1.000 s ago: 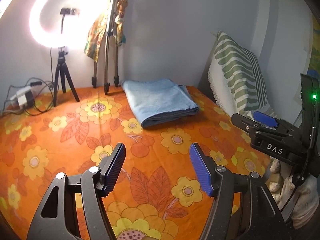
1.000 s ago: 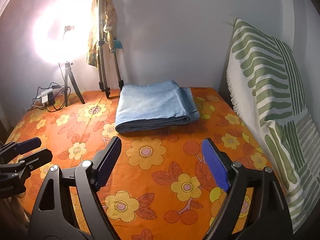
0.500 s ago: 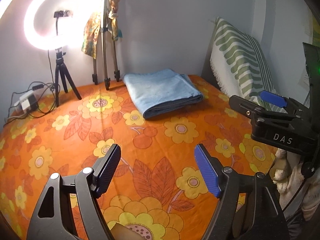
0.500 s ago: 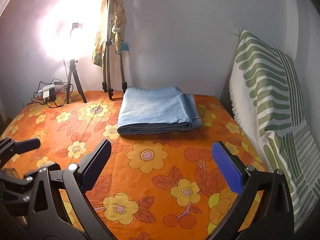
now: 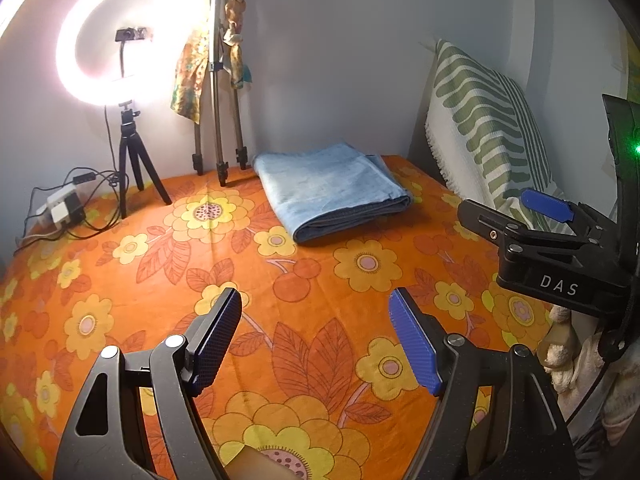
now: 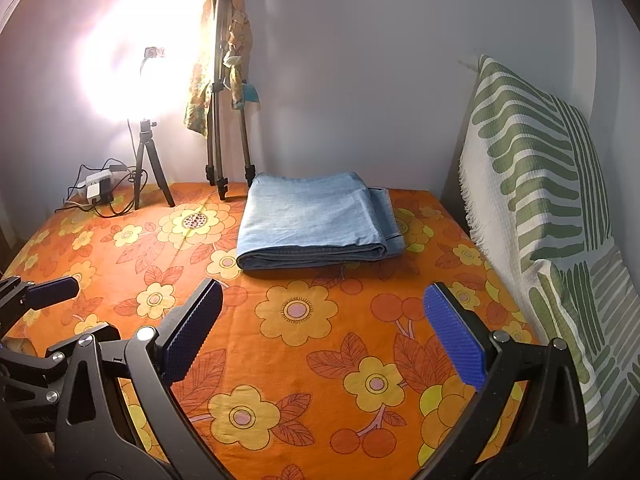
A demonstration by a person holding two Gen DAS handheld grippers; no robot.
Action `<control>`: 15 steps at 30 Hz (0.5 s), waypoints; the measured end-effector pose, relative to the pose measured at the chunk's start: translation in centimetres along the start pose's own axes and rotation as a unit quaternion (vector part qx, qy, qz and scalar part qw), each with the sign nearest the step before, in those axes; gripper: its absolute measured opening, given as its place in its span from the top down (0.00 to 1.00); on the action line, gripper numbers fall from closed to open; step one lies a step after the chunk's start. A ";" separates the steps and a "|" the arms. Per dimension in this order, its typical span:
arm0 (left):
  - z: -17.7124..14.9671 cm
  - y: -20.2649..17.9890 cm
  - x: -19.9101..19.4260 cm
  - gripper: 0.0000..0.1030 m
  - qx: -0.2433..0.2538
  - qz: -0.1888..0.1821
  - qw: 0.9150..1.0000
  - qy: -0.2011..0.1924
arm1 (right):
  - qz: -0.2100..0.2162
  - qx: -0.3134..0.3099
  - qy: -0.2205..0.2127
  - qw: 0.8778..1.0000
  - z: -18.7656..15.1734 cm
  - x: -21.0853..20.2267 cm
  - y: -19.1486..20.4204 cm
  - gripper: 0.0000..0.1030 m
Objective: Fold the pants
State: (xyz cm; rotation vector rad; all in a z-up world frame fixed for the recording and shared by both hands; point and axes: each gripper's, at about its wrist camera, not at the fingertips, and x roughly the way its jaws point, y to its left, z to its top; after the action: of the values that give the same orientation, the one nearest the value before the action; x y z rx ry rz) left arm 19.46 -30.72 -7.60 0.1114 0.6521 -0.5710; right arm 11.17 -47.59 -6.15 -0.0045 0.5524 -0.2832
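Nearest the cameras, both sets of tongs are released and grasp nothing. The left tongs [image 5: 316, 336] hang with their blue pads spread wide above the orange flowered cloth [image 5: 328, 280]; the right tongs [image 6: 324, 336] are splayed the same way, well short of the pants.

Beyond them, toward the wall, the pants [image 6: 316, 220] lie on the cloth as a compact light-blue denim rectangle in several stacked layers, thick folded edge facing the tongs. Whether a table or a bed is under the cloth cannot be told. Judging by that tidy bundle and both tongs being clear of it, the folding looks finished, or all but finished. One lower layer juts out past the bundle's right side, so at most a small squaring-up could remain.

Left of the pants and behind them, against the wall, stand a tall tripod [image 6: 224, 92] draped with a patterned rag and a glaring ring light [image 5: 108, 44] on a small stand, with a power strip [image 6: 98, 190] and cables further left. Right of the pants leans a green-striped pillow [image 6: 540, 184].

The left view shows the right tongs from outside, at its right edge, with a lit green lamp. The right view alone shows the jutting layer's stitched hem, and glimpses the left tongs at its left edge.
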 end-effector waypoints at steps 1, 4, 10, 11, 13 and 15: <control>0.0 0.0 -0.1 0.26 0.000 0.000 1.000 -0.001 | 0.001 0.000 0.000 1.000 0.0 0.0 0.0 0.01; 0.0 -0.1 -0.2 0.26 0.002 0.002 1.000 -0.004 | 0.002 0.000 0.000 1.000 0.0 0.0 0.0 0.01; 0.1 -0.1 -0.3 0.26 0.002 0.005 1.000 -0.005 | 0.002 -0.001 0.001 1.000 0.0 0.1 0.0 0.01; 0.1 -0.1 -0.3 0.26 0.002 0.007 1.000 -0.005 | 0.002 -0.001 0.001 1.000 0.0 0.0 0.0 0.01; 0.1 -0.1 -0.3 0.26 0.003 0.010 1.000 -0.005 | 0.001 0.000 0.001 1.000 0.0 0.0 0.0 0.01; 0.0 -0.2 -0.2 0.26 0.004 0.014 1.000 -0.004 | 0.002 -0.001 0.001 1.000 0.0 0.0 0.0 0.01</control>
State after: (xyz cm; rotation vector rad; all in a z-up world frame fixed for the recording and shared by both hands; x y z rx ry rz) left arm 19.22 -30.74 -7.43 0.1254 0.6394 -0.5474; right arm 11.17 -47.56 -6.19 -0.0044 0.5539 -0.2797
